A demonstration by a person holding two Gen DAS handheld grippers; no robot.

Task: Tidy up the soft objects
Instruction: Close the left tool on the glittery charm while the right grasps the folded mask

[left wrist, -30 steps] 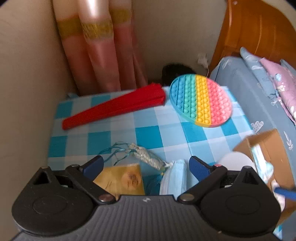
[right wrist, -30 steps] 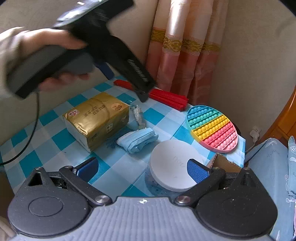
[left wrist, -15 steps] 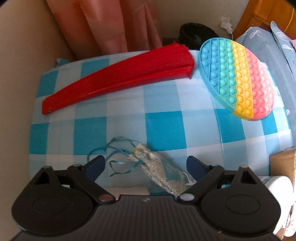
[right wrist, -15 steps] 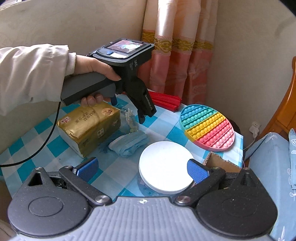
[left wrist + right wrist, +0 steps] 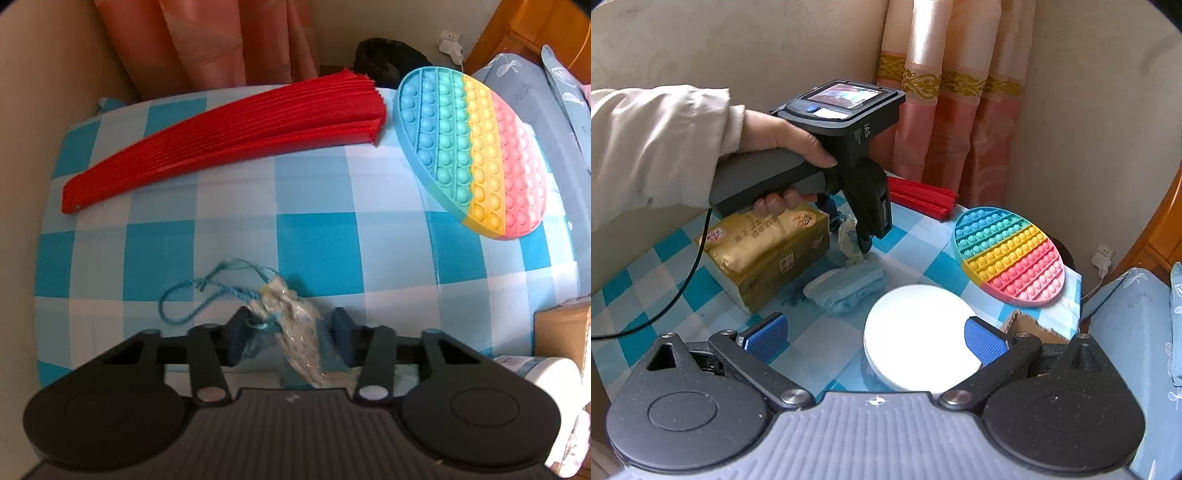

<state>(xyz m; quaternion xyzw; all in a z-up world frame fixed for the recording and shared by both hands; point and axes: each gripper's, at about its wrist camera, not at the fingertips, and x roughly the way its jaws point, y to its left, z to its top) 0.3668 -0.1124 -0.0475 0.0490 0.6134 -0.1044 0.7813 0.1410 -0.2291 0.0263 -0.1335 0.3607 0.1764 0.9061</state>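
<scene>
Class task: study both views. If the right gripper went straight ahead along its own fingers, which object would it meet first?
Most likely the round white lid: it lies directly ahead between the open right gripper fingers, nearer than the folded blue cloth or rainbow pop mat. Depth is only roughly judged.

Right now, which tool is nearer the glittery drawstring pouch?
Left. The left tool straddles the pouch, its jaws just closing around it. The right tool waits well short, over the white lid.
</scene>
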